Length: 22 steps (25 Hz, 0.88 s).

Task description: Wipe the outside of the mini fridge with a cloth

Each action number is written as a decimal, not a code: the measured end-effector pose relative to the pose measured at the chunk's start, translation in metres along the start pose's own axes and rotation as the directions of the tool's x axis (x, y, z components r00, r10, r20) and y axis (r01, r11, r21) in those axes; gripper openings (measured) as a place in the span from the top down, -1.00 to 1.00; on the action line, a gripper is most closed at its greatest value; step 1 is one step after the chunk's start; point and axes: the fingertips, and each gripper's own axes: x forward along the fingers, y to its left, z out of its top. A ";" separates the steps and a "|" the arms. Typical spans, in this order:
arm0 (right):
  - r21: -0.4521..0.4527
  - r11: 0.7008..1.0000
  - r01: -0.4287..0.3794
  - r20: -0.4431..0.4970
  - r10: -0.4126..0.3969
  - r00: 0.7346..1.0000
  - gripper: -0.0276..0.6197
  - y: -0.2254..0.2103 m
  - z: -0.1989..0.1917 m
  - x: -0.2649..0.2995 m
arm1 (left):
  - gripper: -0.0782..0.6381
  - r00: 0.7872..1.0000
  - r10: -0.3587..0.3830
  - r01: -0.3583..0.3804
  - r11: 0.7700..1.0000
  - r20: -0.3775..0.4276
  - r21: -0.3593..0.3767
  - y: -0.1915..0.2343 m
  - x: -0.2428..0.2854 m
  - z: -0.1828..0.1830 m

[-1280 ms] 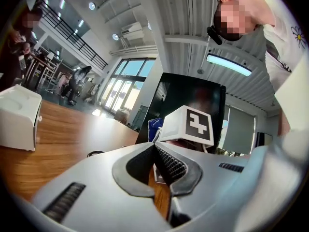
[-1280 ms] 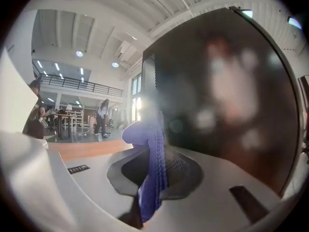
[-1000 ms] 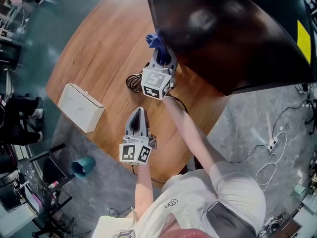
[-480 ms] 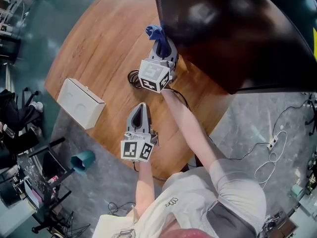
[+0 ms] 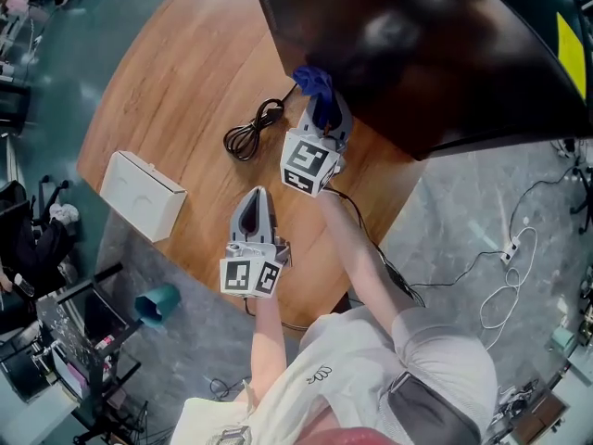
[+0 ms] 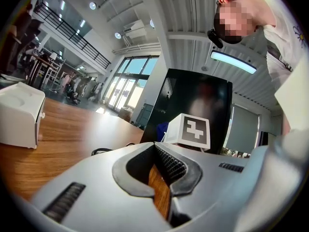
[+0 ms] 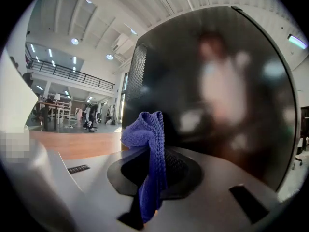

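The black glossy mini fridge (image 5: 435, 44) stands on the round wooden table (image 5: 176, 91) at the upper right of the head view. My right gripper (image 5: 320, 109) is shut on a blue cloth (image 5: 313, 82), whose bunched end presses against the fridge's lower front face. In the right gripper view the blue cloth (image 7: 149, 149) stands up between the jaws, close before the dark fridge (image 7: 217, 91). My left gripper (image 5: 254, 213) hovers over the table's near part, shut with nothing in it. The left gripper view shows the fridge (image 6: 193, 105) ahead.
A coiled black cable (image 5: 248, 130) lies on the table left of the right gripper. A white box (image 5: 141, 195) sits near the table's left edge. On the floor are a teal cup (image 5: 156, 304) and white cords (image 5: 510, 276).
My right gripper with the cloth has slid to the right and a little down along the fridge front, uncovering the coiled cable. The left gripper stays nearly where it was.
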 end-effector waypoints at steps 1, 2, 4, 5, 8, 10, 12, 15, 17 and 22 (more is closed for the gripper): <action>-0.006 1.000 0.010 0.001 -0.010 1.000 0.73 -0.010 -0.001 -0.007 | 0.77 1.000 -0.011 0.011 1.000 -0.001 0.002 -0.005 0.002 0.000; -0.015 1.000 0.021 0.004 -0.020 1.000 0.73 -0.021 -0.002 -0.014 | 0.77 1.000 -0.024 0.024 1.000 -0.004 0.005 -0.011 0.004 0.000; -0.032 0.999 0.037 0.008 -0.037 0.999 0.73 -0.044 -0.003 -0.029 | 0.77 0.999 -0.049 0.049 0.999 -0.010 0.010 -0.020 0.007 -0.001; -0.040 0.998 0.041 0.007 -0.040 0.999 0.73 -0.054 -0.003 -0.036 | 0.77 0.998 -0.059 0.059 0.998 -0.012 0.011 -0.024 0.008 -0.002; -0.063 0.997 0.047 -0.004 -0.047 0.999 0.73 -0.084 -0.006 -0.057 | 0.77 0.997 -0.083 0.083 0.997 -0.010 0.010 -0.032 0.012 -0.002; -0.075 0.995 0.062 -0.015 -0.064 0.998 0.73 -0.104 -0.010 -0.069 | 0.77 0.995 -0.097 0.097 0.995 -0.009 0.012 -0.037 0.014 -0.002; -0.088 0.992 0.086 -0.025 -0.088 0.996 0.73 -0.123 -0.014 -0.081 | 0.77 0.994 -0.109 0.109 0.994 -0.008 0.014 -0.041 0.016 -0.002; -0.104 0.988 0.112 -0.040 -0.117 0.992 0.73 -0.148 -0.020 -0.096 | 0.77 0.992 -0.124 0.124 0.992 -0.008 0.010 -0.050 0.019 -0.003; -0.120 0.985 0.123 -0.047 -0.130 0.990 0.73 -0.161 -0.022 -0.105 | 0.77 0.991 -0.136 0.136 0.991 -0.011 0.008 -0.058 0.020 -0.004; -0.092 0.979 0.183 -0.054 -0.189 0.981 0.73 -0.189 -0.026 -0.123 | 0.77 0.980 -0.198 0.199 0.979 -0.033 0.030 -0.084 0.024 -0.007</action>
